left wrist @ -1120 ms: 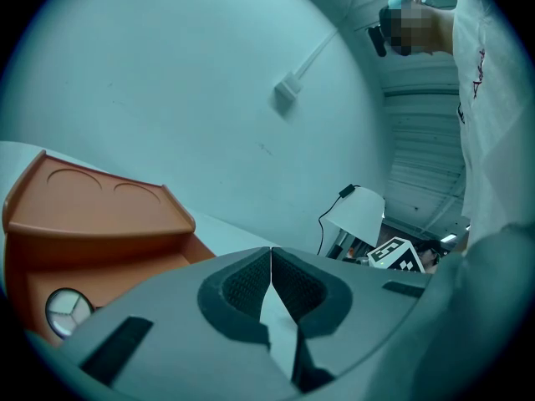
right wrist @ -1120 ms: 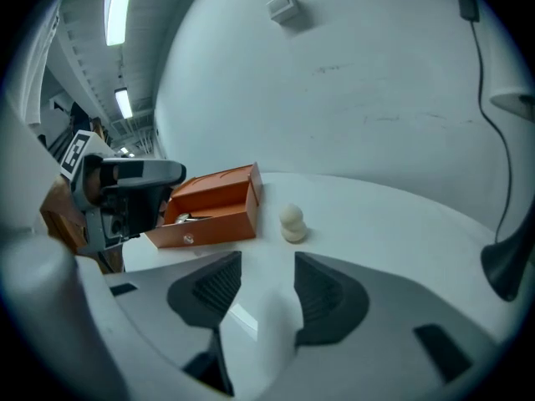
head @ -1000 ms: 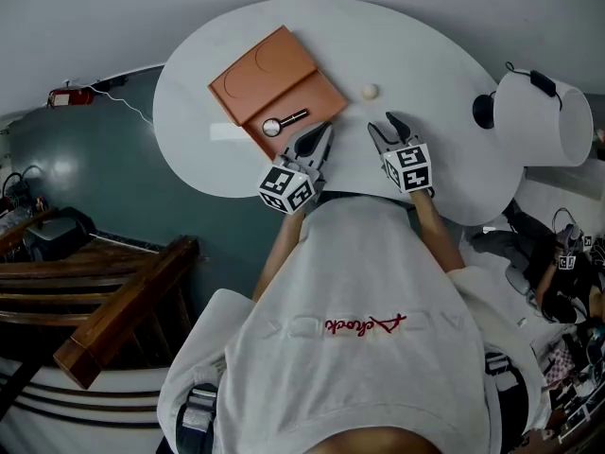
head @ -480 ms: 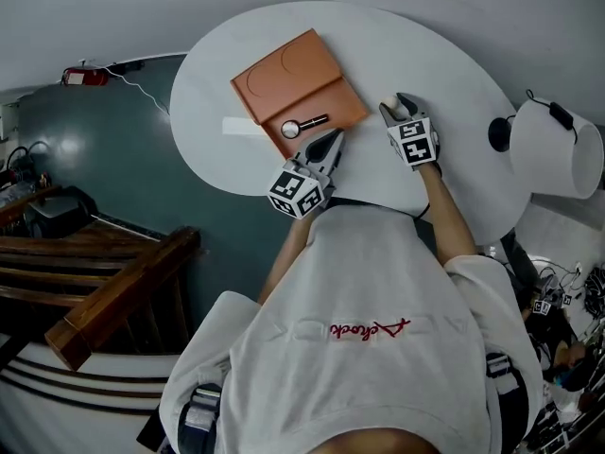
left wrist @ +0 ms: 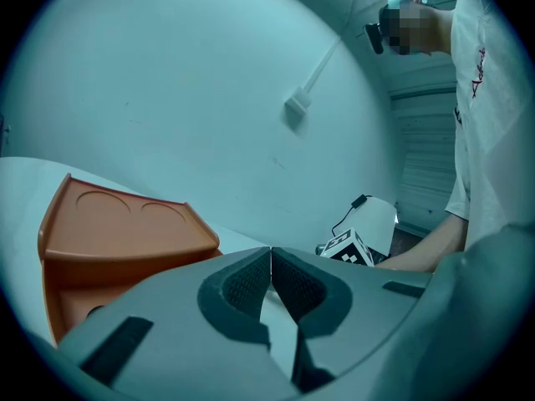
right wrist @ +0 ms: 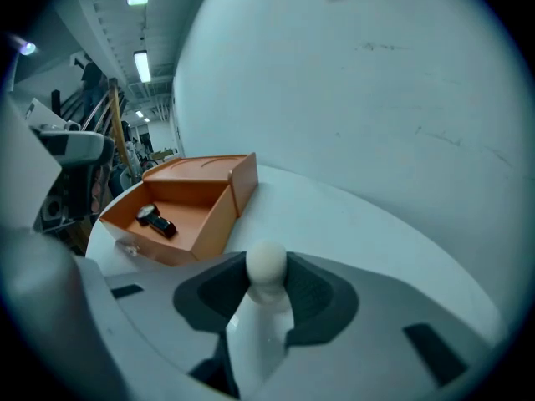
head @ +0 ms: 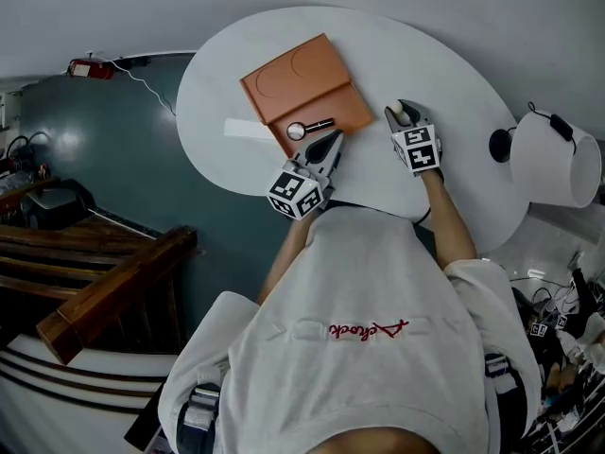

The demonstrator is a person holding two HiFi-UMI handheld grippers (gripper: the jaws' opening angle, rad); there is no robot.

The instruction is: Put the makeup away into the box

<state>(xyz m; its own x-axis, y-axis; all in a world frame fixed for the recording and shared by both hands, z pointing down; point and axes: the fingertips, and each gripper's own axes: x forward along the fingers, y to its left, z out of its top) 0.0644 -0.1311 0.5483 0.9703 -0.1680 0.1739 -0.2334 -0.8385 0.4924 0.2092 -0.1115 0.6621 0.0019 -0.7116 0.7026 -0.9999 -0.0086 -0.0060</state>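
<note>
The right gripper (head: 405, 116) is pinching a small cream makeup sponge (right wrist: 267, 264) low over the white bench (head: 454, 83). Its fingers have just been closing, and they are now sitting part-way closed with a pad pressing on each side of the sponge, whose rounded top is poking up past the tips. The relation that matters is sponge to orange box (right wrist: 192, 199). In the right gripper view the box is lying ahead and to the left of the fingers, well apart from them. Its open tray is facing this way and its lid is leaning back behind it. A black-handled item with a round head (right wrist: 156, 220) is already lying in the tray. The left gripper (head: 334, 138) is resting just beside the box's near edge with its fingers pressed together on nothing. It is nearer the box, but the right one is carrying the load, so the coming move is likely calling for a leftward carry over the tray's near wall before any release.
</note>
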